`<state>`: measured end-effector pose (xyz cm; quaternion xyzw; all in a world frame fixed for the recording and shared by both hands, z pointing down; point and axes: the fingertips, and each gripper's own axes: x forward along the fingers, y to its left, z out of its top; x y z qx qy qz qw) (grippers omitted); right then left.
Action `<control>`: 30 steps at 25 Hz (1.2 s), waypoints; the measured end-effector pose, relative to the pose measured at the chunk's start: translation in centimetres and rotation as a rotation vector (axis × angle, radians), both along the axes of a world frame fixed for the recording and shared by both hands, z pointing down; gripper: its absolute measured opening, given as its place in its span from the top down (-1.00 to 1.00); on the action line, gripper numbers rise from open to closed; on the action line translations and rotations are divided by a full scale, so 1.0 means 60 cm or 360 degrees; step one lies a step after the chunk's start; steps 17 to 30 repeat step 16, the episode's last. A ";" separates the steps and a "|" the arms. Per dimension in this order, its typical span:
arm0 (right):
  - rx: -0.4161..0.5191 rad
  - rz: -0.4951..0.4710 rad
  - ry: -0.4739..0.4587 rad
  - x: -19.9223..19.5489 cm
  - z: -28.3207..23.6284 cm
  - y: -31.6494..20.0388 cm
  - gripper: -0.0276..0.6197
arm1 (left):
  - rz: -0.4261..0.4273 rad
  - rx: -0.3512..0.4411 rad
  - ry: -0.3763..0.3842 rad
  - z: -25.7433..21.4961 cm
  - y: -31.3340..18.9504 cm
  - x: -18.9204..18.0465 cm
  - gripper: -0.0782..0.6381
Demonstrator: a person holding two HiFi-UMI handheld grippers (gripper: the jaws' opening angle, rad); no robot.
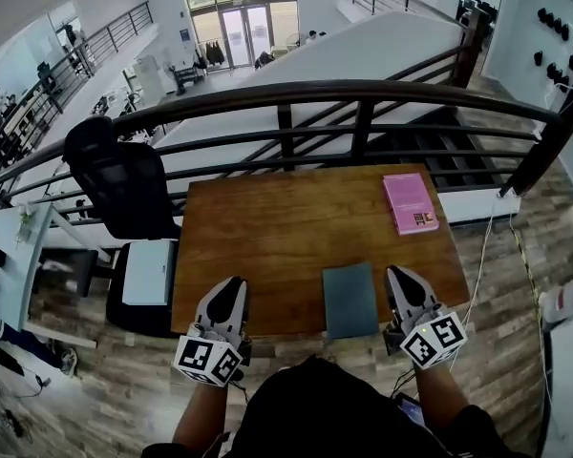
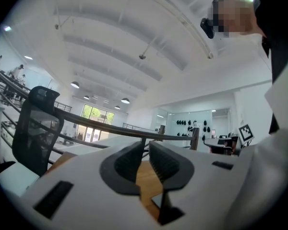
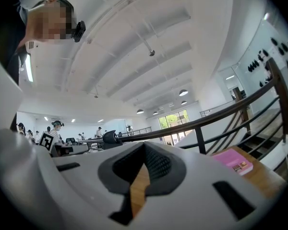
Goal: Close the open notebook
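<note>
The notebook [image 1: 350,299] lies shut on the wooden table [image 1: 267,227], a grey-teal cover at the front edge near the middle. My right gripper [image 1: 395,273] rests just to its right, apart from it, jaws together with nothing between them. My left gripper [image 1: 235,281] hangs over the front edge well to the left of the notebook, its tips also closed and empty. In the left gripper view the left gripper [image 2: 145,145] shows only bare wood past its pads. In the right gripper view the right gripper [image 3: 144,145] shows the same.
A pink book [image 1: 409,202] lies at the table's back right, also seen as the pink book [image 3: 233,160] in the right gripper view. A black railing [image 1: 363,93] runs behind the table. A black office chair [image 1: 119,184] and a white side unit [image 1: 148,272] stand at its left.
</note>
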<state>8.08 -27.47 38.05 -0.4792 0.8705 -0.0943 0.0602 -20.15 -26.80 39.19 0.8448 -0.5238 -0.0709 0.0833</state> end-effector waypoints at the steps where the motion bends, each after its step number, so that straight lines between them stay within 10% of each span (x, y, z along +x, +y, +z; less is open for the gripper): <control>1: 0.0001 -0.0004 0.0004 -0.002 0.000 0.000 0.93 | -0.0005 -0.0005 0.0019 0.001 0.001 -0.002 0.62; 30: 0.0014 0.0011 0.0019 -0.007 0.005 -0.003 0.93 | 0.0003 -0.0028 0.0039 0.014 0.005 -0.001 0.63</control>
